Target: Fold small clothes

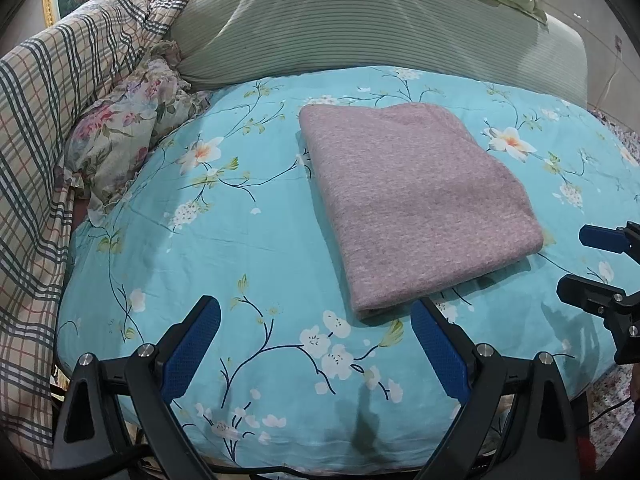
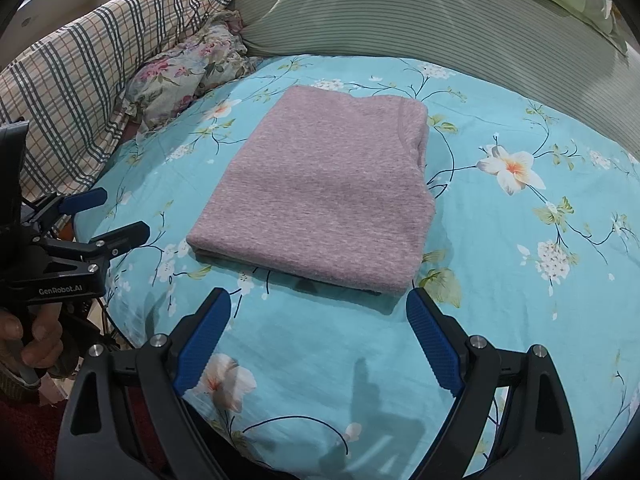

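Note:
A pink-mauve knit garment lies folded into a neat rectangle on the turquoise floral bedsheet; it also shows in the right wrist view. My left gripper is open and empty, just short of the garment's near corner. My right gripper is open and empty, just short of the garment's near edge. The right gripper shows at the right edge of the left wrist view, and the left gripper at the left edge of the right wrist view. Neither touches the garment.
A plaid quilt is bunched along the left. A floral pillow lies beside it. A green striped cushion lies behind the sheet. The bed's front edge is close under both grippers. A hand holds the left gripper's handle.

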Motion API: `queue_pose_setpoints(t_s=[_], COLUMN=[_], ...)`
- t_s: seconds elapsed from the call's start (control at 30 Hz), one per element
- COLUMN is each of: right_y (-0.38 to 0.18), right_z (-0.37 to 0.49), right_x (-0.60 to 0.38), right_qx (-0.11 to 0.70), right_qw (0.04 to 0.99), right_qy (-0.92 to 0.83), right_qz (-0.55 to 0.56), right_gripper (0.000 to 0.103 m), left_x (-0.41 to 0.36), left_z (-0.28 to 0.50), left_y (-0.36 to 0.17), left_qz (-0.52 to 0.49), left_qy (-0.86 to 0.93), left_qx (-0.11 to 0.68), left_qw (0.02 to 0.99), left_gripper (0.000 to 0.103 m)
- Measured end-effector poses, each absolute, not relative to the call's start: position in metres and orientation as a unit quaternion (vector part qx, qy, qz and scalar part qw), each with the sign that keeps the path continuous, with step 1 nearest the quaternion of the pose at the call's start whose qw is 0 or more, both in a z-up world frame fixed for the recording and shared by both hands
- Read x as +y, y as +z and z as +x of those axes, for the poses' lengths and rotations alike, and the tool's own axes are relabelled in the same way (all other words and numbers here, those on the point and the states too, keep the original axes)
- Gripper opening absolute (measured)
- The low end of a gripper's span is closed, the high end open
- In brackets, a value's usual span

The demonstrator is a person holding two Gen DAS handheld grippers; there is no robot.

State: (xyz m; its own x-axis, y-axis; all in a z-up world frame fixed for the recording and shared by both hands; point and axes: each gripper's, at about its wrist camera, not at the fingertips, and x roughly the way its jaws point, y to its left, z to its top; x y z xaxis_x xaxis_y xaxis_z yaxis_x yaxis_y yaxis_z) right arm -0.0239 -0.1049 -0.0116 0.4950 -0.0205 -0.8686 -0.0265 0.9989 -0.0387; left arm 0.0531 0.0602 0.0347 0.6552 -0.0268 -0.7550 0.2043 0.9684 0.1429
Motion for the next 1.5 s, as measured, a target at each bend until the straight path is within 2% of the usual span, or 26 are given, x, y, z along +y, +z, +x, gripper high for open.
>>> queue_pose_setpoints(t_s=[1.5], right_y=[-0.006], right_z=[-0.012], right_x=[-0.108], right_qx=[0.498], right_qw=[0.867], right_qy=[0.006], right_qz=[-0.022], right_gripper=[0.09], left_x=[0.057], left_z=[0.061], left_y=[0.04], left_qz=[0.113], left_qy=[-0.065], left_qx=[0.403], left_qw=[0.906], left_gripper=[0.097])
